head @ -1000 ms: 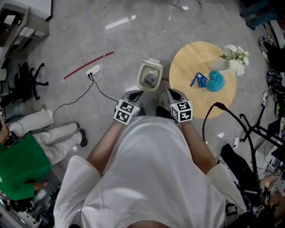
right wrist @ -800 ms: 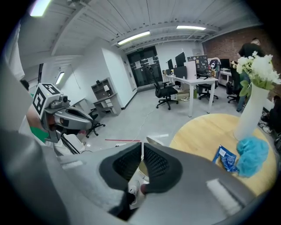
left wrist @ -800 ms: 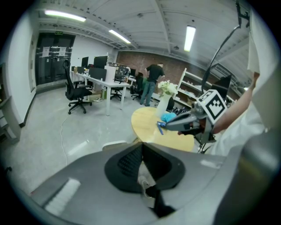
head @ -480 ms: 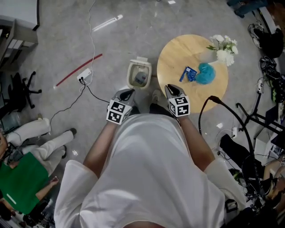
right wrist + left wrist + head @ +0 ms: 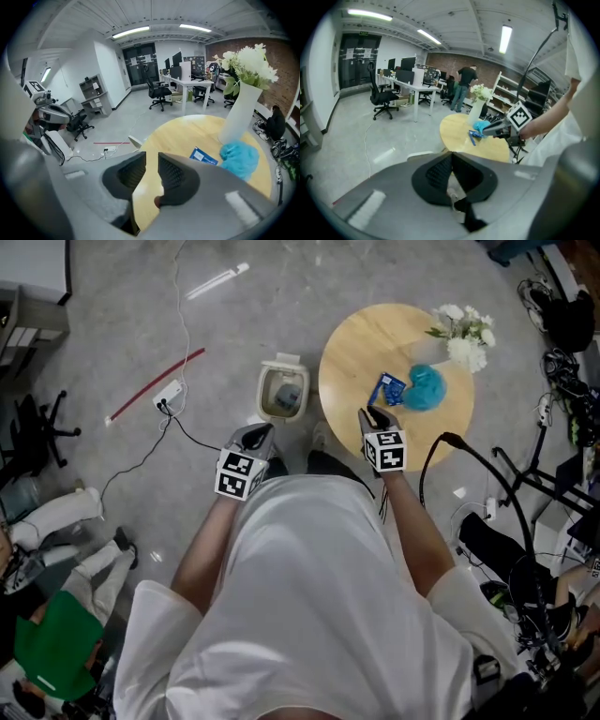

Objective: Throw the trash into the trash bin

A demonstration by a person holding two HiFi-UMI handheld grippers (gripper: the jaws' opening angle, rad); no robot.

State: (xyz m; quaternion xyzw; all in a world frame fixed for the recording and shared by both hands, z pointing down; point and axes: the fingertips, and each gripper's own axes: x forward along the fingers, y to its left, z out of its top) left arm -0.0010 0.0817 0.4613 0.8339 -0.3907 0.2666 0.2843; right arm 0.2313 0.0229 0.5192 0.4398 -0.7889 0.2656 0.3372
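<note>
- A person in a white shirt, seen from above, holds a grey two-jaw gripper in each hand. Each gripper carries a cube with black-and-white square markers.
- The right gripper [image 5: 372,412] reaches over the near edge of a round, light wooden table [image 5: 356,352]. Its jaws have just been opening and now stand a narrow way apart. Only bare tabletop shows in the gap between them [image 5: 152,157].
- A flat blue packet with a white label [image 5: 388,390] lies on the table just beyond the right gripper's tips, a little to their right, not touching them.
- A crumpled turquoise fluffy wad [image 5: 427,387] sits just beside the packet, on its far side from the gripper.
- A tall white vase of white flowers [image 5: 464,334] stands behind the wad, near the table's far edge.
- The left gripper [image 5: 262,432] hovers over the grey floor, well apart from the table. Its jaws meet [image 5: 451,157], with nothing seen between them.
- A small cream plastic trash bin with its lid up [image 5: 283,390] stands on the floor just left of the table, ahead of the left gripper.
</note>
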